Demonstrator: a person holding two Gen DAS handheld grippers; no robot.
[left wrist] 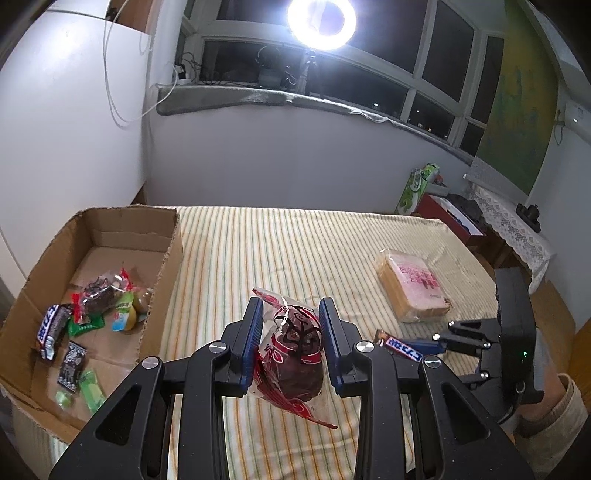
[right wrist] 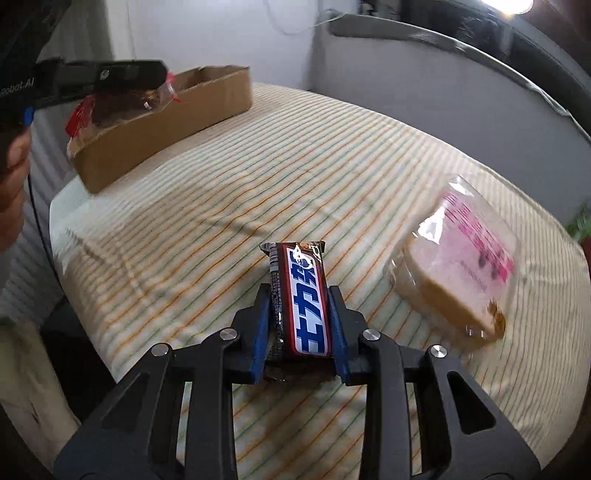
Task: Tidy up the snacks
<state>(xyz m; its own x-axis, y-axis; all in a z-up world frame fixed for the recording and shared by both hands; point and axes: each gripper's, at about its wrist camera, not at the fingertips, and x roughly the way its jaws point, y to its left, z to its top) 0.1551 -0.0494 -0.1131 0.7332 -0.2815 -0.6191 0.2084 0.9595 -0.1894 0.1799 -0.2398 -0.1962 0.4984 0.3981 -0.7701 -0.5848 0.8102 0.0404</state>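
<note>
Snacks: we see one wrapped red-and-clear pastry packet [left wrist: 295, 354], one chocolate bar [right wrist: 303, 299], one bagged bread loaf [left wrist: 413, 288], and a group of small packets [left wrist: 92, 314] in the cardboard box [left wrist: 166, 258].
Left gripper [left wrist: 291, 341]: clenched on the pastry packet; both blue pads press the wrapper from either side, and the packet hangs between them above the striped bed sheet [left wrist: 277, 251].
Pastry packet position: between the left gripper's fingers, with the wrapper's ends sticking out ahead of and behind the pads.
Right gripper [right wrist: 301, 325]: grasping the chocolate bar; the bar stands lengthwise between the blue pads and sticks out forward past the fingertips.
Chocolate bar position: in the left wrist view it [left wrist: 399, 347] shows just right of the left gripper, held by the right gripper [left wrist: 432, 341].
Cardboard box: forward and left of the left gripper, resting on the bed; in the right wrist view the box [right wrist: 166, 122] lies far ahead to the left, with the left gripper [right wrist: 110, 79] and its packet in front of the box's near end.
Bread loaf: forward and right of both grippers, lying on the sheet; in the right wrist view it [right wrist: 461, 266] is blurred.
Ring light [left wrist: 321, 22]: lit, high ahead of the left gripper at the window.
</note>
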